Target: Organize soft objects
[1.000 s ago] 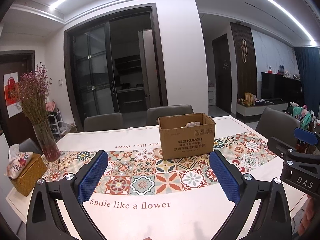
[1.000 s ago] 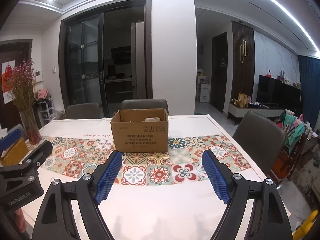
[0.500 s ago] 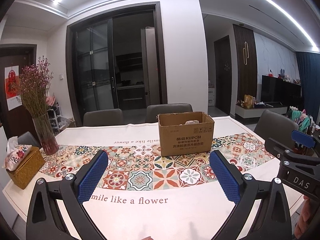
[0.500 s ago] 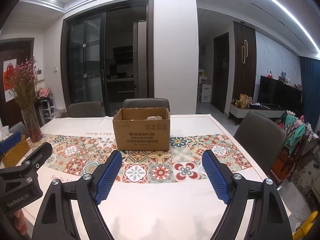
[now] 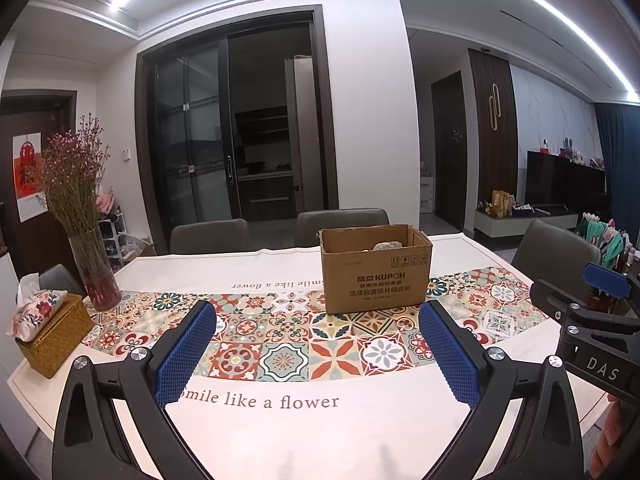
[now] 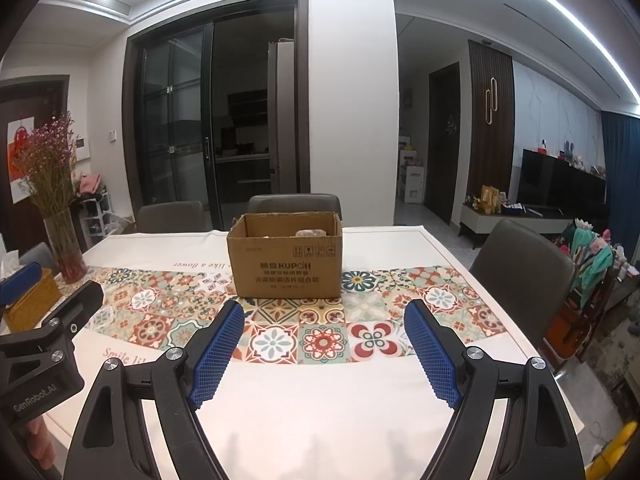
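Left wrist view: compared with a second ago, the cardboard box [image 5: 376, 270] sits a little lower in the picture and more of the ceiling shows; half a second ago the framing was already close to the present one. Right wrist view: the scene is nearly unchanged over the same second, the box only slightly lower.

The left gripper [image 5: 318, 350] is spread wide with nothing between its blue pads [image 5: 186, 354]. The right gripper [image 6: 324, 350] is likewise spread wide and holds nothing. Both hover above the near, white part of the tablecloth [image 5: 280, 432], well short of the box.

The box stands upright with its flaps open on the patterned strip of the cloth, near the far middle of the table. Inside it a pale, lumpy item [image 5: 387, 245] shows just above the rim, towards the right side; it may be one of the soft objects, but too little is visible to tell.

At the table's left edge a woven tissue box [image 5: 52, 340] holds a floral tissue pack, beside a glass vase [image 5: 96, 276] of dried flowers.
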